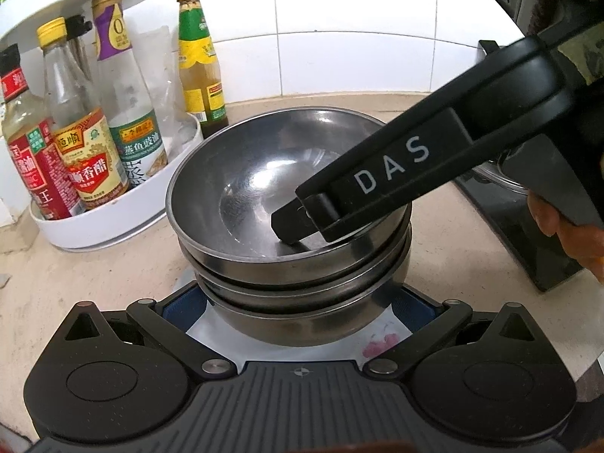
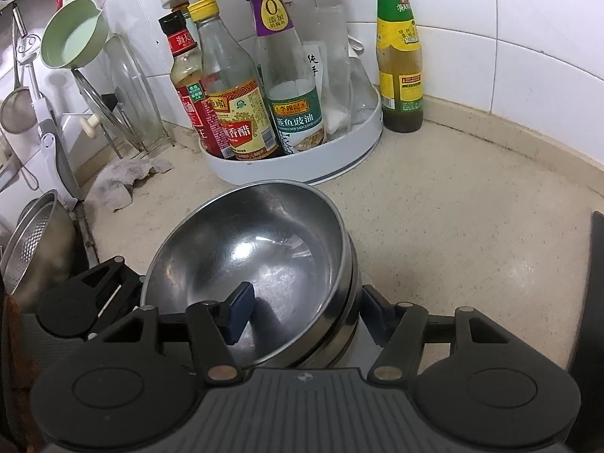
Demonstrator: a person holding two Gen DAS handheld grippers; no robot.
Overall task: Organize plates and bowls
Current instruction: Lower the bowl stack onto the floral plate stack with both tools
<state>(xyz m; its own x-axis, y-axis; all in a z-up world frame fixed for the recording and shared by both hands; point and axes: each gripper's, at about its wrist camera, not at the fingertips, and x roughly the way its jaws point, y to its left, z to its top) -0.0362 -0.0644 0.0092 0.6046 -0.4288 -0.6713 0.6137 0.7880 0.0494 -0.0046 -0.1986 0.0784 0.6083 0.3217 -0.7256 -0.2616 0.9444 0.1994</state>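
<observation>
A stack of steel bowls (image 1: 287,249) stands on a white plate with a pink flower print (image 1: 373,343) on the beige counter. The top bowl (image 2: 260,260) sits tilted on the stack. My left gripper (image 1: 302,302) is open, its jaws wide on either side of the stack's base over the plate. My right gripper (image 2: 305,309) straddles the top bowl's rim: one blue pad (image 2: 239,311) is inside the bowl, the other (image 2: 373,311) outside, with a gap to the rim. It also shows in the left wrist view as a black arm marked DAS (image 1: 392,170) reaching into the bowl.
A white turntable rack (image 2: 339,166) with several sauce bottles stands just behind the bowls. A green-labelled bottle (image 2: 400,53) stands beside it at the tiled wall. A rag (image 2: 128,177), a lid rack and hanging utensils are at the left. A black stove (image 1: 528,222) is at the right.
</observation>
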